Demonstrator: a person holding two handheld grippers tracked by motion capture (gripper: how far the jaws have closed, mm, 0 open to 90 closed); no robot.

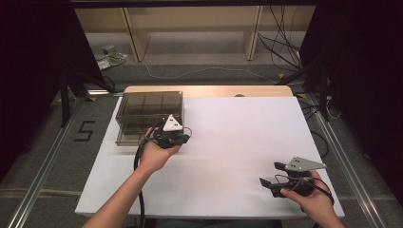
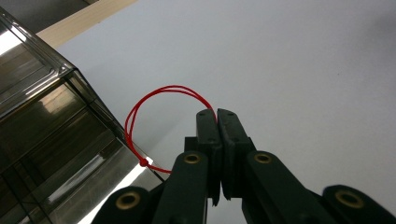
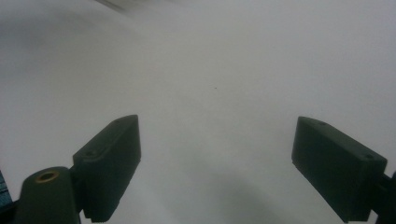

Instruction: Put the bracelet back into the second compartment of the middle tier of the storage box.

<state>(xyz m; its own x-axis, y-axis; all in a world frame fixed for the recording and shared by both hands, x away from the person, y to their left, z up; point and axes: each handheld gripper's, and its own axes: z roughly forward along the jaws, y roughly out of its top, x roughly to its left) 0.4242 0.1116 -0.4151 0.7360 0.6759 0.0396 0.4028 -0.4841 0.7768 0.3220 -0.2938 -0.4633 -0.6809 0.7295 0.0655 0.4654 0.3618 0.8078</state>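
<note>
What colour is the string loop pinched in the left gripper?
Red. The string loop shows best in the left gripper view, pinched by the left gripper.

Grey floor point(image 1: 199, 57) with loose cables point(image 1: 280, 45); pale wooden shelving point(image 1: 195, 28) behind the white desk point(image 1: 237, 142); surroundings dark.

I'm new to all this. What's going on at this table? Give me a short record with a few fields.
work in hand: pulling a red string loop tied to a smoky clear drawer box
left hand-held gripper: jaws shut on the string loop, beside the box
right hand-held gripper: jaws wide open, holding nothing, near the table's right front
surface: white table
string: slack, curved, knotted at the box's edge
</note>
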